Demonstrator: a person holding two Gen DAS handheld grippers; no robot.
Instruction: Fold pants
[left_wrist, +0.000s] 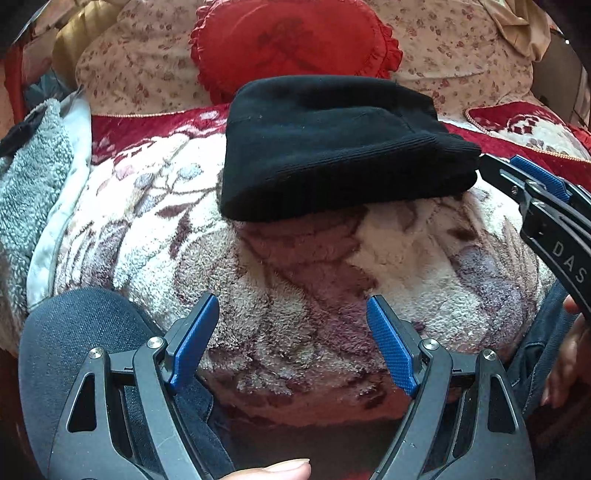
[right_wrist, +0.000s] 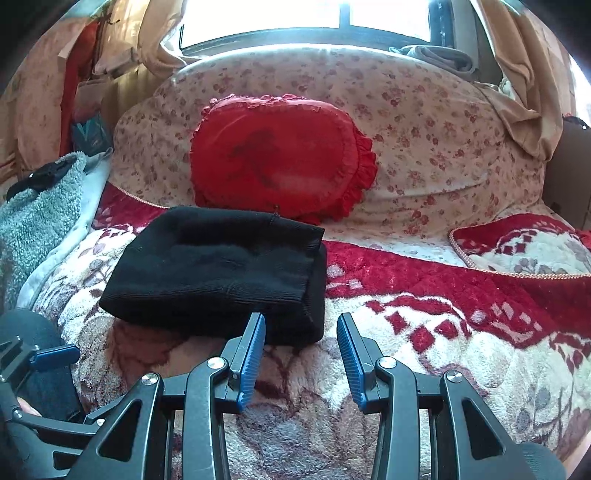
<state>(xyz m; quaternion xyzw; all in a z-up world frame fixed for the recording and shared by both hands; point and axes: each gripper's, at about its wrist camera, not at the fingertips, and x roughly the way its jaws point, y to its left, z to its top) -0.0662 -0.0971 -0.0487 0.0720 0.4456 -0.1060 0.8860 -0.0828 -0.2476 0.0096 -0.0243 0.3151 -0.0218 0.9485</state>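
Left wrist view: folded black pants (left_wrist: 332, 147) on blanket (left_wrist: 295, 266) — both grippers' jaws spread, empty.

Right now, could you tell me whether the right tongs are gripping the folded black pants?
No, the right tongs are open and empty, beside the near corner of the folded black pants.

Pants (left_wrist: 332, 147): black ribbed knit, folded into a compact thick rectangular bundle of stacked layers. Lies flat on the bed (left_wrist: 295, 277), on its floral fleece cover. Ribbed band edge at the bundle's right end, layers roughly aligned. Top surface slightly rumpled.
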